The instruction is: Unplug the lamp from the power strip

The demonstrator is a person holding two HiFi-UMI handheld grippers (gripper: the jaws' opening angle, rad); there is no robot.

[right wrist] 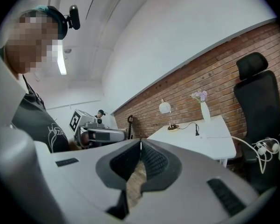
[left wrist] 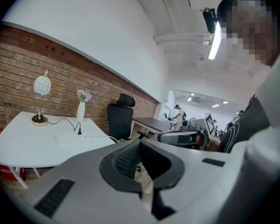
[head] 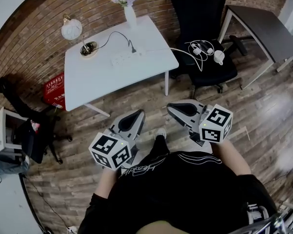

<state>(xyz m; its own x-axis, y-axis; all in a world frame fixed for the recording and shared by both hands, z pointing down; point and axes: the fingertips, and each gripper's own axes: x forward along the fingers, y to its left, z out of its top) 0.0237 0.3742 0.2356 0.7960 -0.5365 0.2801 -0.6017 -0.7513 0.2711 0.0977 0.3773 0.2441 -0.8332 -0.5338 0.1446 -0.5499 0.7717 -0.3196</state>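
Observation:
A lamp with a round white shade (head: 71,29) and a brass base (head: 88,49) stands at the far left of the white table (head: 107,74). Its black cord runs to a black plug (head: 133,48) set in the white power strip (head: 126,58). Both grippers hang well short of the table, in front of the person. My left gripper (head: 138,115) is shut and holds nothing. My right gripper (head: 172,107) is shut too, with nothing in it. From the left gripper view I see the lamp (left wrist: 42,86), plug (left wrist: 79,131) and strip (left wrist: 66,137) far off; the right gripper view shows the lamp (right wrist: 165,107) and plug (right wrist: 196,133).
A white vase with flowers (head: 129,9) stands at the table's back edge. A black office chair (head: 205,38) with white cables on its seat is right of the table, a grey desk (head: 263,30) beyond it. A red box (head: 54,90) and another black chair (head: 24,116) sit to the left.

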